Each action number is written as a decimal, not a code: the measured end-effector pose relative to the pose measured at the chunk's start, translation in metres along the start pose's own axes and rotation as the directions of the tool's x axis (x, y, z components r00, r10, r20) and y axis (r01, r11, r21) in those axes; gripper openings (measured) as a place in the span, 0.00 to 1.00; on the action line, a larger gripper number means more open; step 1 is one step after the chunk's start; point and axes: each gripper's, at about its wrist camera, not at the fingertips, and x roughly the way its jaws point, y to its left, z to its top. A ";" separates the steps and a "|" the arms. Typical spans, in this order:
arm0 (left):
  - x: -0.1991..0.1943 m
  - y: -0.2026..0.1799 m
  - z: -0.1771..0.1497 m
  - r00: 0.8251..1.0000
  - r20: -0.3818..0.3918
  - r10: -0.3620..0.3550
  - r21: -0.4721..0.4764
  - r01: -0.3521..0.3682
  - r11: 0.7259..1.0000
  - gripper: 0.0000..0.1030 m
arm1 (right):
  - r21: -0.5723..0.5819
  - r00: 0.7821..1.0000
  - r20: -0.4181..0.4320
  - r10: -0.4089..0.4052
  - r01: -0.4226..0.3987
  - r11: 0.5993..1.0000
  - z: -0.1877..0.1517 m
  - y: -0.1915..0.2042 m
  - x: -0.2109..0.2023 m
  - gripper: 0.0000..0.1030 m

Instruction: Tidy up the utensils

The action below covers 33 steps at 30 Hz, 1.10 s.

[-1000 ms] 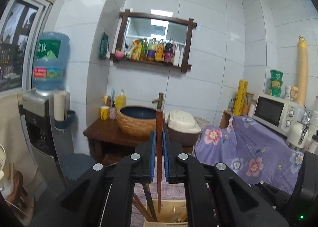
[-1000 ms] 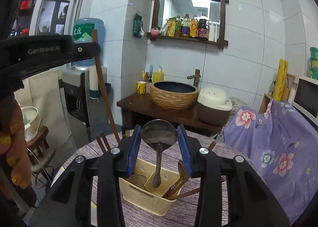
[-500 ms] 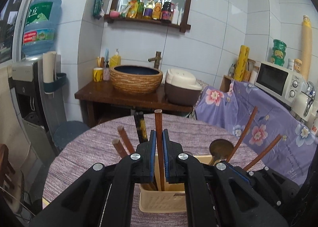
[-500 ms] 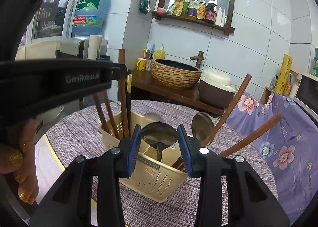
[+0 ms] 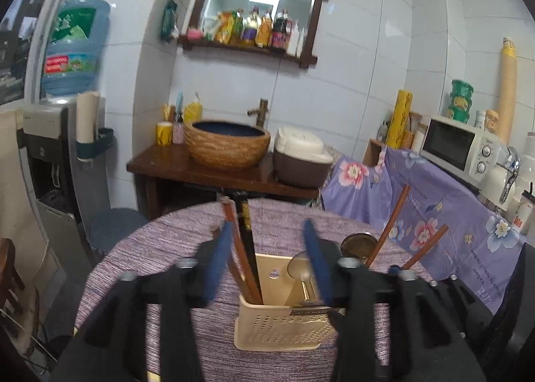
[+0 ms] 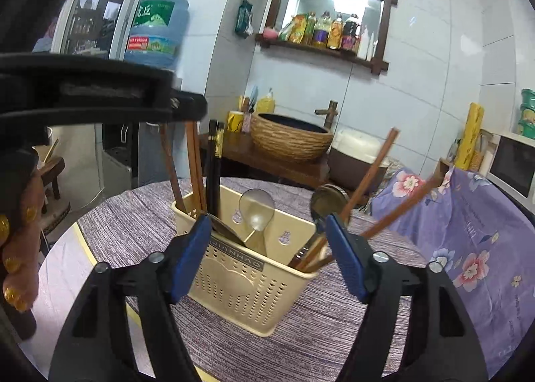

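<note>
Black tool (image 6: 265,258), blue pads (image 6: 190,256) (silver screws)

Indoor light, fairly even, soft w/ a cool cast. Brightest spot is a ceiling lamp reflected in the mirror (image 5: 259,4), slightly blown out. White wall tiles (image 6: 431,57) show mild sheen, no hard shadows. Strong fisheye bend: tile lines curve, dark vignette at corners. Left view shows motion blur, esp. on gripper pads (image 5: 219,265); right view sharper, near edges soft.

Home kitchen, microwave (image 5: 459,146), rice cooker (image 5: 301,156)
</note>
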 end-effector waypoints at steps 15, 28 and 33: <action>-0.117 0.037 -0.122 0.980 0.084 0.183 0.013 -0.184 0.983 0.95 | 0.226 0.979 -0.125 -0.160 0.185 0.956 -0.148 -0.046 -0.111 0.94; -0.189 -0.004 -0.208 0.987 0.069 0.143 0.055 -0.147 0.988 0.95 | 0.126 0.996 0.066 -0.052 0.043 0.991 -0.182 0.043 -0.223 0.94; -0.212 0.000 -0.212 0.991 0.100 0.092 0.024 -0.095 0.995 0.95 | 0.137 0.993 0.120 -0.022 0.005 0.990 -0.175 0.046 -0.244 0.94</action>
